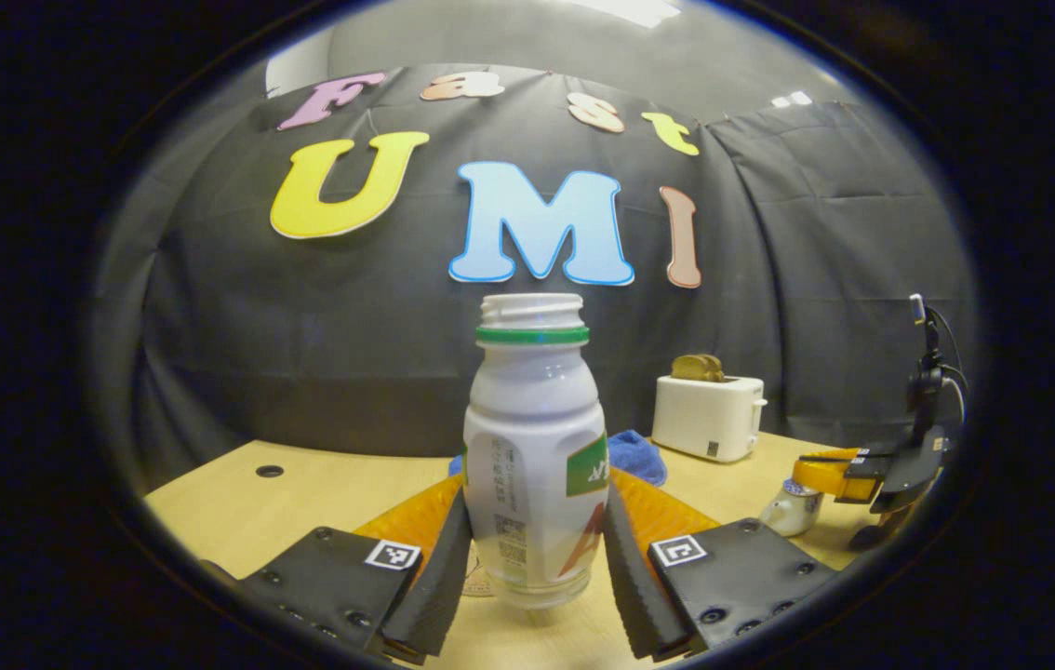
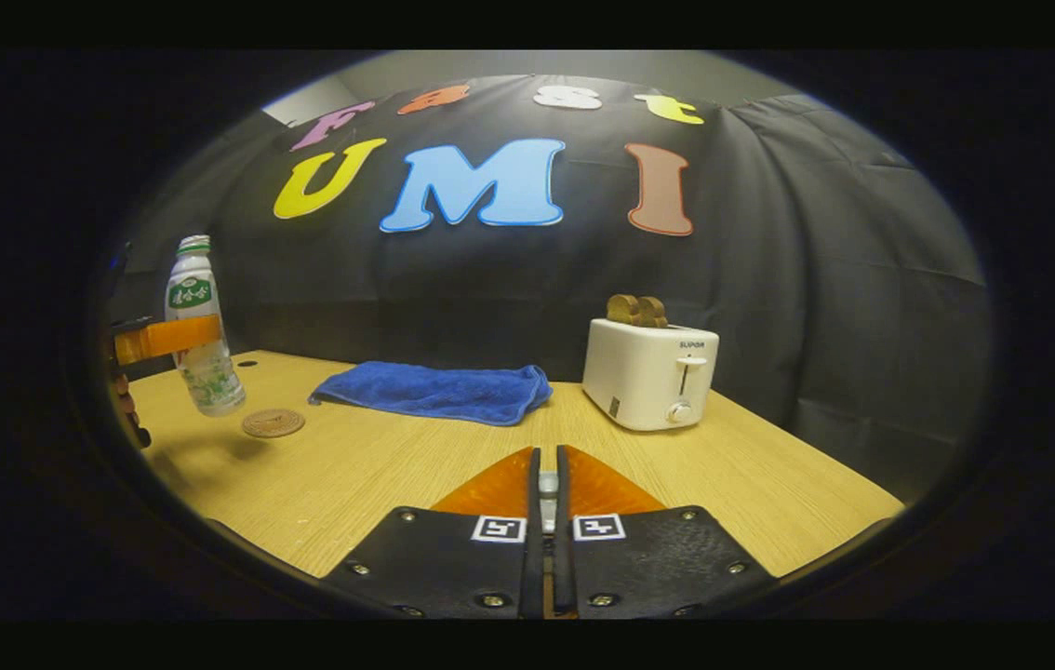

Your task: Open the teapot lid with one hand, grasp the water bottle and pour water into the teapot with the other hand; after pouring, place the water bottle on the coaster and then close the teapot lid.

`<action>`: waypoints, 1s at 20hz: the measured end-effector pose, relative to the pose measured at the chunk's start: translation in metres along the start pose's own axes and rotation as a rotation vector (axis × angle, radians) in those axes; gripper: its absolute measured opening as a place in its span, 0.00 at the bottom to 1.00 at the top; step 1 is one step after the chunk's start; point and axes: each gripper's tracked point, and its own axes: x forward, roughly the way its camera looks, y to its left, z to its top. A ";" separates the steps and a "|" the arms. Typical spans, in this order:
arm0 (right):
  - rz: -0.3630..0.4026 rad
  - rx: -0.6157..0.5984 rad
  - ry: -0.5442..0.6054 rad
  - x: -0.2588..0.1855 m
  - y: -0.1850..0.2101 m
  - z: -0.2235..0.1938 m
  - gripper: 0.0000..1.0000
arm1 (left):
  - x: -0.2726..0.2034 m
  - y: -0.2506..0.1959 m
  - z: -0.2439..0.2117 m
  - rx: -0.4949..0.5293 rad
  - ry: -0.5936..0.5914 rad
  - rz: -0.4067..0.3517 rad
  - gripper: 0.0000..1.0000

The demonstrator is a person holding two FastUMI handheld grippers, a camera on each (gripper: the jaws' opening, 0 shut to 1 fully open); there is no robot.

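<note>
My left gripper (image 1: 537, 502) is shut on the lower body of the water bottle (image 1: 535, 447), a white uncapped bottle with a green neck ring. In the right gripper view the bottle (image 2: 195, 321) hangs above the table, slightly tilted, held by the left gripper (image 2: 165, 340). The round woven coaster (image 2: 273, 422) lies just right of it. My right gripper (image 2: 547, 456) is shut with a small pale knob, the teapot lid's (image 2: 547, 482), between its fingers. In the left gripper view that right gripper (image 1: 807, 470) sits just above the small white teapot (image 1: 790, 510) at the far right.
A blue towel (image 2: 439, 391) lies at the back middle of the wooden table (image 2: 379, 475). A white toaster (image 2: 650, 372) with bread slices in it stands at the back right. The table's right edge runs close behind the toaster.
</note>
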 end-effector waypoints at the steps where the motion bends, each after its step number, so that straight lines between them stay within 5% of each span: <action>1: -0.009 0.006 0.001 -0.002 -0.001 0.001 0.08 | 0.001 0.002 -0.001 -0.004 0.005 0.002 0.81; 3: 0.004 0.024 -0.027 -0.009 0.003 0.011 0.22 | 0.001 0.008 -0.003 -0.012 0.008 0.015 0.81; 4: 0.014 0.035 -0.054 -0.016 0.005 0.020 0.08 | 0.002 0.013 -0.004 -0.016 0.006 0.025 0.79; 5: 0.027 0.046 -0.078 -0.022 0.011 0.027 0.25 | 0.002 0.016 -0.005 -0.023 0.008 0.027 0.77; 7: 0.052 0.049 -0.118 -0.039 0.026 0.040 0.99 | 0.006 0.023 -0.010 -0.035 0.019 0.040 0.74; 10: 0.105 0.034 -0.156 -0.071 0.064 0.039 0.98 | 0.013 0.035 -0.017 -0.022 0.028 0.054 0.69; 11: 0.132 0.030 -0.152 -0.081 0.078 0.031 0.98 | 0.018 0.040 -0.020 -0.009 0.033 0.064 0.82; 14: 0.222 -0.005 -0.118 -0.096 0.115 0.008 0.98 | 0.037 0.046 -0.023 0.018 0.044 0.073 0.81; 20: 0.268 -0.005 -0.100 -0.097 0.122 0.001 0.98 | 0.072 0.048 -0.053 0.092 0.111 0.075 0.80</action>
